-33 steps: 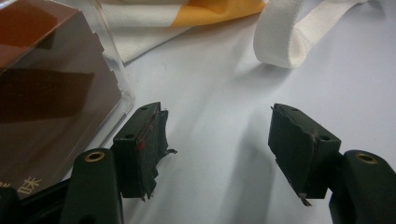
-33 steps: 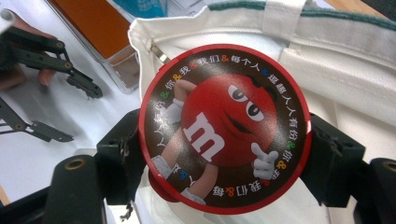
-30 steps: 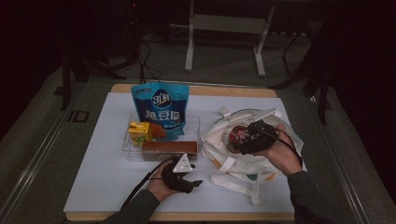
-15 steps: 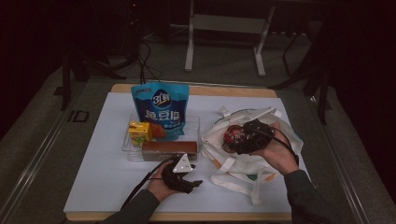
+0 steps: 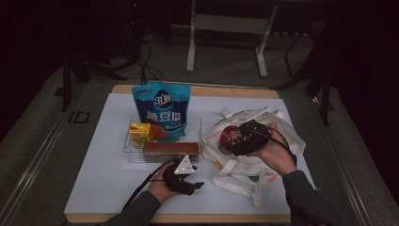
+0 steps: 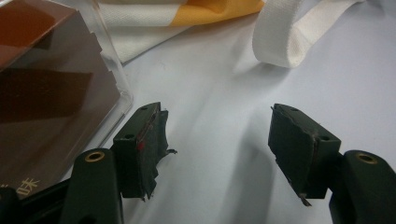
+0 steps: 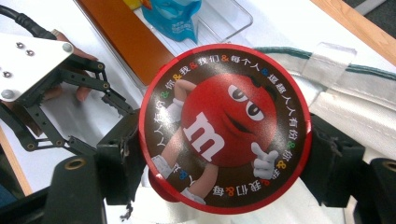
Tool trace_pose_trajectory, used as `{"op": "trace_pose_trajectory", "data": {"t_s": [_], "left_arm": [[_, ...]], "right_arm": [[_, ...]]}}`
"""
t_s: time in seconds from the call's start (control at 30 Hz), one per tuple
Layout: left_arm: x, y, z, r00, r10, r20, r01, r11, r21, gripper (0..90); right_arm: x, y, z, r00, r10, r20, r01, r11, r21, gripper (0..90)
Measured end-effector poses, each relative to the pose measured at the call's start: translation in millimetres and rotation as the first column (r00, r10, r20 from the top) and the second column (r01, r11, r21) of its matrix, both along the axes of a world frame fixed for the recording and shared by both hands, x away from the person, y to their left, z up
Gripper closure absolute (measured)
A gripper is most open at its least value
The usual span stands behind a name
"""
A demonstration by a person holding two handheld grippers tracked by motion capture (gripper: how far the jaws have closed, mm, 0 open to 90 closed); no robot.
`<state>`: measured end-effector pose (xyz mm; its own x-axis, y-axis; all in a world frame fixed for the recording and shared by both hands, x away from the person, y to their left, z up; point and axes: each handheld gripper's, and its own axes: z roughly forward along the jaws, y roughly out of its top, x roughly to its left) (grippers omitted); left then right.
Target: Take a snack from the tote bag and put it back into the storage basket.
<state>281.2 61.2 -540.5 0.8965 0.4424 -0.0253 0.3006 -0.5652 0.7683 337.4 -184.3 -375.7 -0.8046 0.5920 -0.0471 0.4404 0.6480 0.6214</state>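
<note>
While clamped in right hand-held gripper (image 7: 224, 140) | red tin (image 7: 224, 128) lid legible | left hand-held gripper (image 6: 217, 144) apart

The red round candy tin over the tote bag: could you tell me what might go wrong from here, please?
1. The right tool pinches the red round candy tin only at its curved rim, so it might slip or twist out.
2. The tote bag lies slack and crumpled, with its opening hard to make out; the tin may land on fabric.
3. The left tool rests open on the table, not holding the bag.
</note>
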Motion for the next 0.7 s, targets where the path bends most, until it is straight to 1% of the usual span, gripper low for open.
{"op": "trace_pose_trajectory", "data": {"t_s": [0.4,0.57,0.7], "left_arm": [[0.1,-0.1,-0.1,1.0000,0.001,0.001,-0.001,1.0000,0.002,36.0],[0.1,-0.2,-0.1,1.0000,0.001,0.001,-0.001,1.0000,0.002,36.0],[0.1,-0.2,-0.1,1.0000,0.001,0.001,-0.001,1.0000,0.002,36.0]], "right_arm": [[-5.9,12.2,4.9,0.9994,0.034,0.005,-0.034,0.999,0.007,25.6],[-5.8,17.7,6.0,0.9988,0.049,0.008,-0.049,0.999,0.014,25.6],[-5.3,22.5,6.3,0.9987,0.051,0.004,-0.051,0.998,0.021,25.6]]}}
